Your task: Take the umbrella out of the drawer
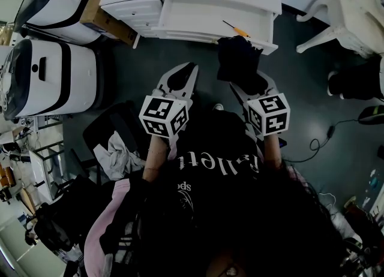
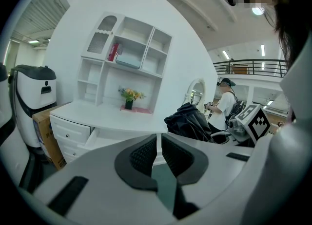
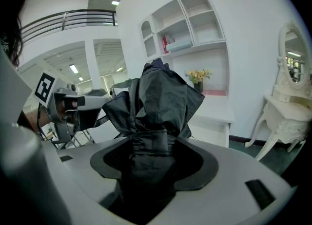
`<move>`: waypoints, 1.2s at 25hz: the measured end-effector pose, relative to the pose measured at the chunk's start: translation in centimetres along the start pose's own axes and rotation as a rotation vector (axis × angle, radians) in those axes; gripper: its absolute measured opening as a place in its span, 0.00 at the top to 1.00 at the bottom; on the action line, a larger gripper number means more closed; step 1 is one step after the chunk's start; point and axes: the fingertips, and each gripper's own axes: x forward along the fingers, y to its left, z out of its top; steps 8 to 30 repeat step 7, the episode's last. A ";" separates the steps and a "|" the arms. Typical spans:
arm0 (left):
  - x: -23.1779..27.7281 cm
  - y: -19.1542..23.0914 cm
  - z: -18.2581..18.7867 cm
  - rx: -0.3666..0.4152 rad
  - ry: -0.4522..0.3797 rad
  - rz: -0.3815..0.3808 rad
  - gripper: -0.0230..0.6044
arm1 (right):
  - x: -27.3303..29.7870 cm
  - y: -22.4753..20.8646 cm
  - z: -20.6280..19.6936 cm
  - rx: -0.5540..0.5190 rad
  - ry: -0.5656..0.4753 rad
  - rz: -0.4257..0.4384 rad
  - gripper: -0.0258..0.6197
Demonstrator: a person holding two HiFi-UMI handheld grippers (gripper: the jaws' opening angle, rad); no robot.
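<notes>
A folded black umbrella (image 1: 237, 57) is clamped upright in my right gripper (image 1: 247, 83), in the air just in front of the white desk. In the right gripper view the umbrella (image 3: 158, 102) fills the space between the jaws of the right gripper (image 3: 151, 147), its fabric bunched above a strap. The open drawer (image 1: 210, 24) lies under the desk top, with a small orange-handled tool (image 1: 237, 29) inside. My left gripper (image 1: 191, 69) hovers left of the umbrella, jaws together and holding nothing. In the left gripper view the left gripper (image 2: 158, 143) points at the drawer (image 2: 105, 139), with the umbrella (image 2: 190, 121) to the right.
Two white and black machines (image 1: 54, 78) and a cardboard box (image 1: 102, 18) stand left of the desk. A white chair (image 1: 348, 12) is at the right and cables (image 1: 324, 138) trail over the dark floor. A shelf unit with flowers (image 2: 129, 95) tops the desk. A person (image 2: 226, 104) stands far behind.
</notes>
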 end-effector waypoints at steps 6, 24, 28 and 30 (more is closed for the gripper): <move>0.1 -0.5 -0.2 0.005 0.005 -0.008 0.90 | -0.4 -0.2 -0.1 0.005 -0.005 -0.003 0.53; 0.1 -0.6 -0.2 0.006 0.005 -0.008 0.90 | -0.4 -0.3 -0.1 0.005 -0.005 -0.003 0.53; 0.1 -0.6 -0.2 0.006 0.005 -0.008 0.90 | -0.4 -0.3 -0.1 0.005 -0.005 -0.003 0.53; 0.1 -0.6 -0.2 0.006 0.005 -0.008 0.90 | -0.4 -0.3 -0.1 0.005 -0.005 -0.003 0.53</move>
